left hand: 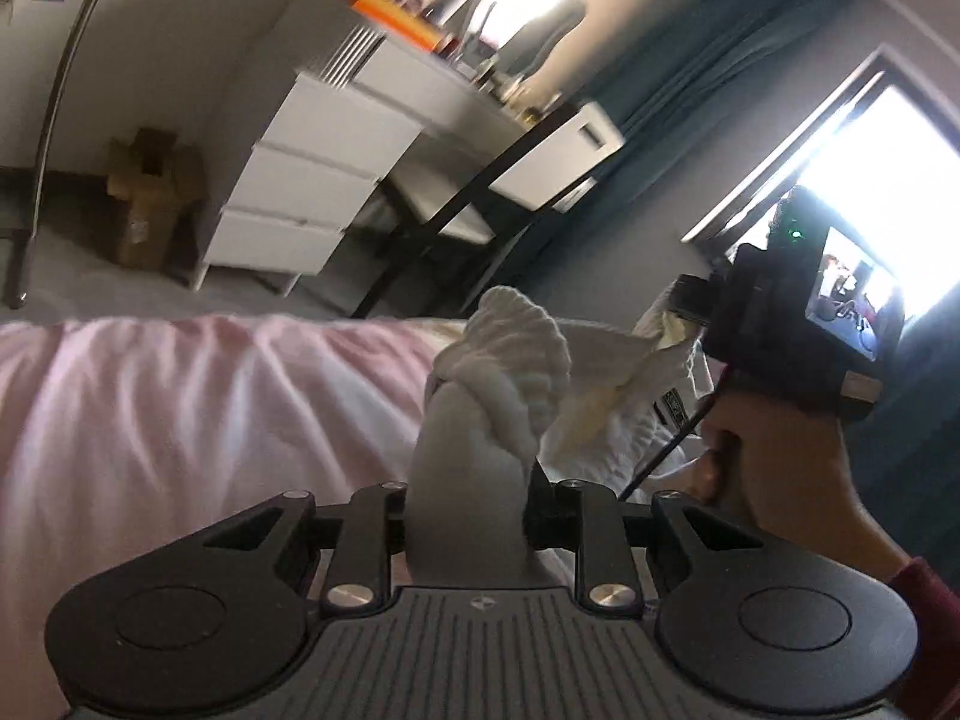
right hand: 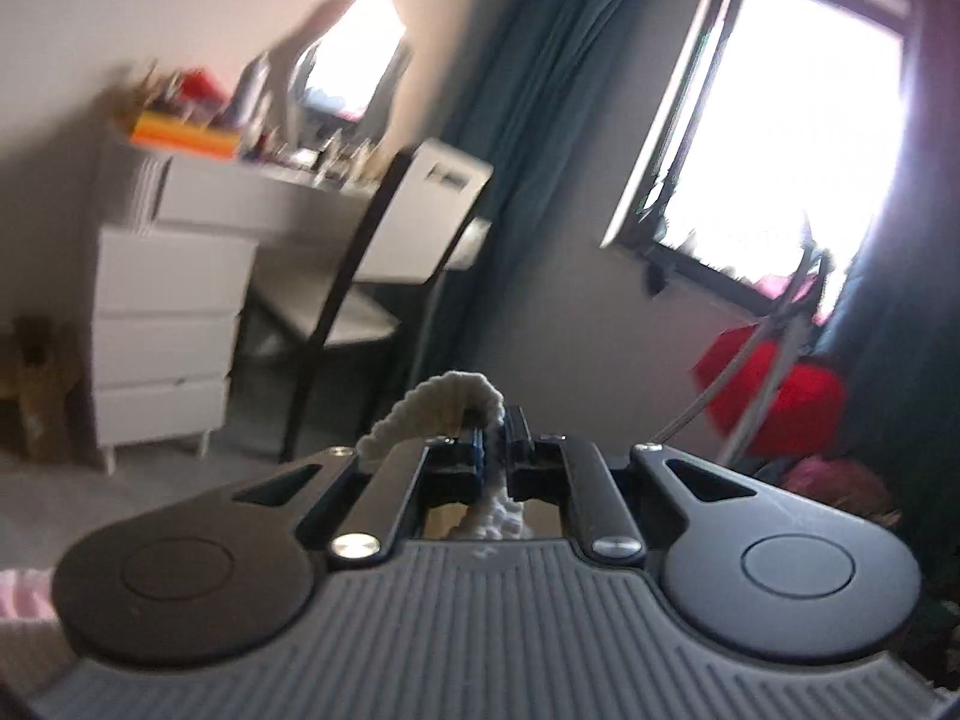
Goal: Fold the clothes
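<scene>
A white ribbed sock [left hand: 498, 372] is bunched and held up above the pink bed. My left gripper [left hand: 468, 498] is shut on its lower part, the cloth filling the gap between the jaws. My right gripper shows in the left wrist view [left hand: 690, 309] at the right, held in a hand, gripping the sock's stretched far end. In the right wrist view my right gripper [right hand: 495, 438] is shut on the white ribbed sock [right hand: 444, 396], whose edge loops over the left finger.
A pink duvet [left hand: 180, 408] covers the bed. Beyond stand a white drawer unit [left hand: 312, 174], a black-framed chair [left hand: 480, 192], a cardboard box [left hand: 147, 192], a teal curtain [right hand: 540, 120] and a bright window [right hand: 792, 150]. A red object [right hand: 774, 396] sits at the right.
</scene>
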### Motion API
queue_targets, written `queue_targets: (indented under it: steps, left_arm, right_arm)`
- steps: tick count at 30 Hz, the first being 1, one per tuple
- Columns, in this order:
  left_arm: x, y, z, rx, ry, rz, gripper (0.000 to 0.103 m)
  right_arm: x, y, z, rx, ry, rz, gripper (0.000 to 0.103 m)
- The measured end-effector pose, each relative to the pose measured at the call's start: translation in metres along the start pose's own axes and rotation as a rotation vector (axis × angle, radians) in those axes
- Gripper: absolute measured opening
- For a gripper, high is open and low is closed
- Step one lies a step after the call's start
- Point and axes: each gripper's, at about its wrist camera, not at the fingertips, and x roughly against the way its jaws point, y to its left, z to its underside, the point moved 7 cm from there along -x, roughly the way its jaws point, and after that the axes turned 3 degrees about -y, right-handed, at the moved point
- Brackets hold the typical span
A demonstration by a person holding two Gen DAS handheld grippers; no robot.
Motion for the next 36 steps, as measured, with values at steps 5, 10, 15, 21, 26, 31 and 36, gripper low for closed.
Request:
queue_targets:
  steps: [5, 10, 15, 21, 26, 31, 36]
  left_arm:
    - [-0.016, 0.002, 0.005, 0.034, 0.037, -0.016, 0.028]
    - [-0.016, 0.004, 0.005, 0.029, 0.054, -0.010, 0.037]
    - [-0.015, 0.006, 0.006, 0.044, 0.086, 0.011, 0.049]
    - [-0.016, 0.005, 0.012, 0.040, 0.168, 0.013, 0.069]
    - [-0.007, 0.011, 0.021, 0.078, 0.233, -0.007, 0.069]
    - [0.001, -0.004, 0.037, 0.010, 0.218, -0.008, 0.076]
    - [-0.015, -0.012, 0.061, -0.008, 0.251, -0.028, 0.076]
  right_arm:
    - [-0.010, 0.007, 0.028, -0.106, 0.074, -0.072, 0.015]
    - [0.000, -0.015, 0.035, -0.272, 0.145, -0.242, 0.073]
    - [0.062, -0.050, 0.032, -0.374, 0.109, -0.279, 0.076]
    - [0.168, -0.149, 0.082, -0.502, 0.059, -0.116, 0.076]
    - [0.238, -0.263, 0.190, -0.764, 0.145, 0.202, 0.078]
    - [0.279, -0.329, 0.301, -1.153, 0.170, 0.339, 0.078]
    - [0.264, -0.346, 0.363, -1.324, 0.196, 0.416, 0.077]
